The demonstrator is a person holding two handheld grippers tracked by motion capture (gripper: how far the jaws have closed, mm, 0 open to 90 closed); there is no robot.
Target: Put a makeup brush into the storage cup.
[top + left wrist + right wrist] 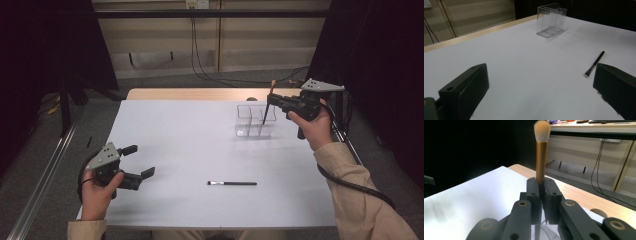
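Right gripper (pixel 270 101) jaws clenched on a brush (pixel 541 157), upright over the clear box (pixel 255 121).

Bristles up, gold ferrule just above the jaws, dark handle reaching down into the box (whether touching its floor, cannot tell). Box standing near the far right edge of the white table (pixel 190 150). Left gripper (pixel 141 160) jaws released and wide, nothing between, held low at the near left corner. Second brush (pixel 232 183), thin and black, lying flat near the front edge, well apart from both grippers.

text: none legible | labels: none | brands: none | numbers: none | signs: none
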